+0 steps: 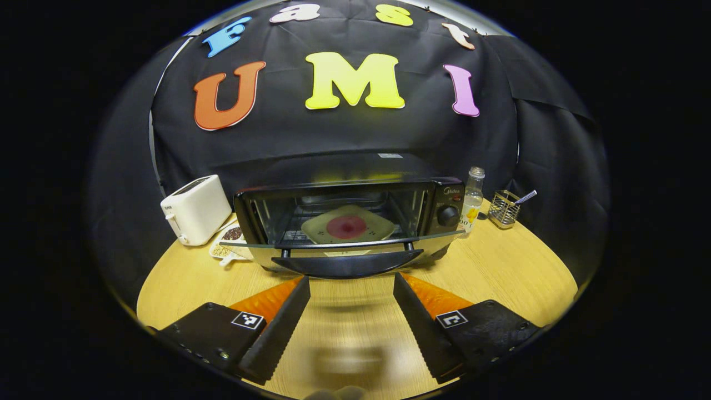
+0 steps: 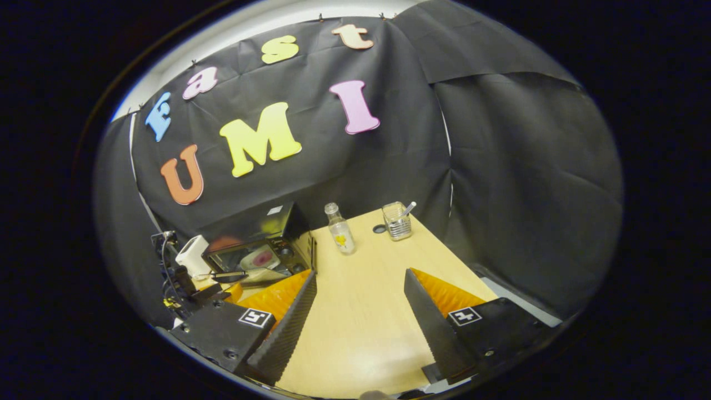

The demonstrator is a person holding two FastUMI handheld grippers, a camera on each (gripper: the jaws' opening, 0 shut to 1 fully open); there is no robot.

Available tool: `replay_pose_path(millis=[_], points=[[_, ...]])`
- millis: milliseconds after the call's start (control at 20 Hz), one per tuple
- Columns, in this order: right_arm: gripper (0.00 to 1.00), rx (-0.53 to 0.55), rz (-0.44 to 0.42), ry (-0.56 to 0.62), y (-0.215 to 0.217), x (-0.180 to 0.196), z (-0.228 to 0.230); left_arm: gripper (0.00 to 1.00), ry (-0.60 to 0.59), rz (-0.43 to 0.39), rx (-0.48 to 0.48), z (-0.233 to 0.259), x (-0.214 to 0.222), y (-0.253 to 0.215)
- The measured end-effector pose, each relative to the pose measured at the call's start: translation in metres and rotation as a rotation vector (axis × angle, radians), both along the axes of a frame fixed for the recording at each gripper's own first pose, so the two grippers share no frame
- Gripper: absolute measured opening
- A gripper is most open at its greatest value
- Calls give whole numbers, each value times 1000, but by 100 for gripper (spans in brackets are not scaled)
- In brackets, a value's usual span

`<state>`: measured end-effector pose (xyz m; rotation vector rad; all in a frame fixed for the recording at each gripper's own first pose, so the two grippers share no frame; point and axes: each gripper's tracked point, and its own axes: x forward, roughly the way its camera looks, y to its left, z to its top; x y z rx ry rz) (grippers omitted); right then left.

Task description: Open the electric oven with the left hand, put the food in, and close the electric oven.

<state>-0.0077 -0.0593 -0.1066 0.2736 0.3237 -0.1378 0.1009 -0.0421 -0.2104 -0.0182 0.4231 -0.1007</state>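
The black electric oven (image 1: 444, 194) stands at the back of the round wooden table (image 1: 500, 266). Its glass door (image 1: 344, 243) hangs open, lying flat, with the dark handle (image 1: 347, 265) toward me. Inside rests a pale plate (image 1: 377, 225) with a round red piece of food (image 1: 346, 226). My left gripper (image 1: 351, 280) is open just in front of the handle, holding nothing. In the right gripper view the oven (image 2: 250, 222) sits far left with the plate (image 2: 260, 258) inside. My right gripper (image 2: 360, 275) is open over bare tabletop, to the right of the oven.
A white toaster (image 1: 195, 208) and a small dish of beans (image 1: 228, 244) sit left of the oven. A clear bottle (image 1: 473, 200) and a wire holder (image 1: 504, 208) with a utensil stand to its right. Black cloth walls surround the table.
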Motion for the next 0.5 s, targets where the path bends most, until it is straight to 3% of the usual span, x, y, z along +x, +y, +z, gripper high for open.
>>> replay_pose_path(millis=[500], points=[[100,5,-31,-6,-12,-13,4,97,-45,-17,5,22,28,-13]])
